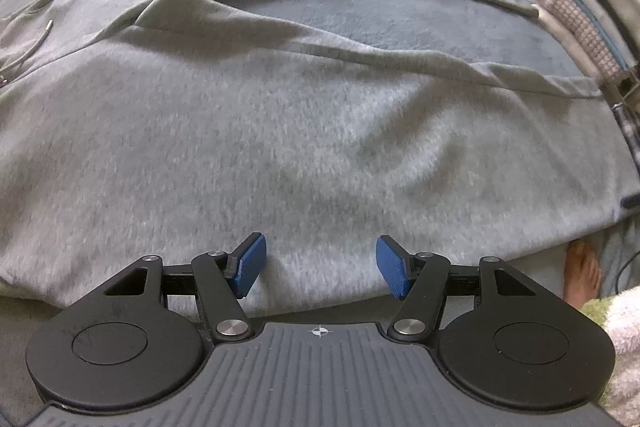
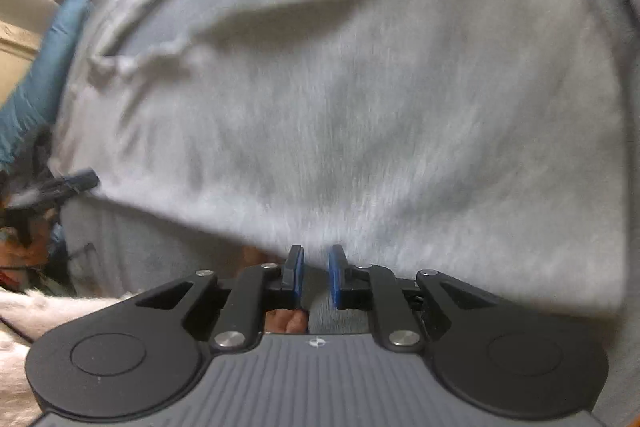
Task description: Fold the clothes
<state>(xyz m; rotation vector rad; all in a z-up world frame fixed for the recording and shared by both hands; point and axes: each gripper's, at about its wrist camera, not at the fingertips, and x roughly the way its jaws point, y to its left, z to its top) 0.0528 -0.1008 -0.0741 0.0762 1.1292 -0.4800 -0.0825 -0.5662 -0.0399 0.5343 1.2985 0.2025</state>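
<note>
Lying flat: one grey garment (image 1: 280, 131), two tongs (image 1: 321, 266)

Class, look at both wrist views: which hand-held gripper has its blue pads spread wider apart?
The left hand-held gripper: its blue pads stand wide apart over the grey fleece garment, nothing between them. The right hand-held gripper shows only a narrow gap.

Grey garment (image 1: 280, 131), blue-grey blanket (image 1: 400, 23), blue gripper pads (image 1: 252, 265).
</note>
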